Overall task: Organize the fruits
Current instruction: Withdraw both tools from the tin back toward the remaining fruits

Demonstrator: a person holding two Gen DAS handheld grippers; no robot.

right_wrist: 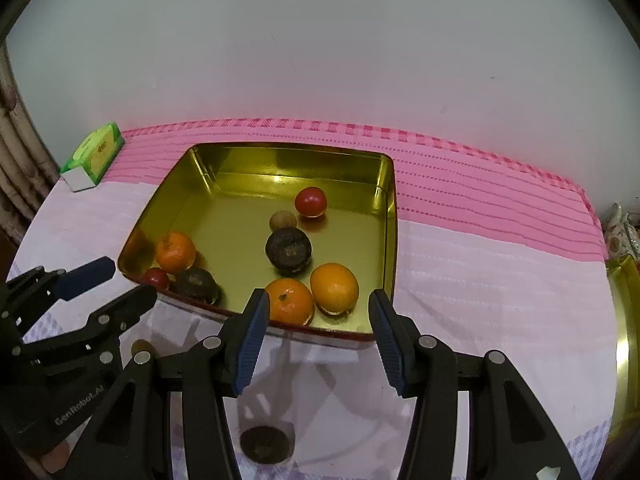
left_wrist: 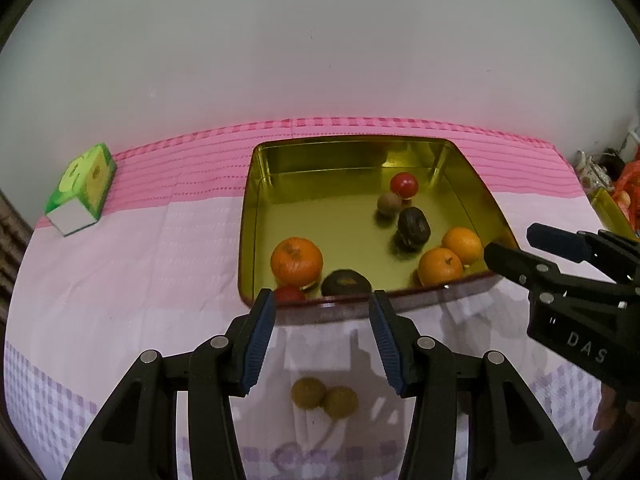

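Gold Tin Filling, Three Fruits Left Outside

Gold-coloured square metal tin (left_wrist: 256,216) fills the middle of the left wrist view, holding three oranges (left_wrist: 296,261), two red tomatoes (left_wrist: 404,184), two dark round fruits (left_wrist: 413,227) and one small tan fruit (left_wrist: 389,203). The left hand-held gripper (left_wrist: 322,334) hangs released, nothing between its blue pads, over the pink-and-white cloth of the tabletop (left_wrist: 120,272). Two small brown fruits (left_wrist: 324,397) lie touching each other at lower centre, outside the tin. I judge these the next pick: take one alone, since squeezing both would likely roll one away. A green tissue box (left_wrist: 82,188) sits at upper left, well clear.

From the right wrist view, the right hand-held gripper (right_wrist: 316,338) is also released and empty, its jaws over the tin's near rim. A dark round fruit (right_wrist: 266,442) lies on the cloth at bottom centre. At lower left the other gripper crowds the tin's corner, so both descending together could collide. A second gold tin (right_wrist: 624,344) edges the right border.
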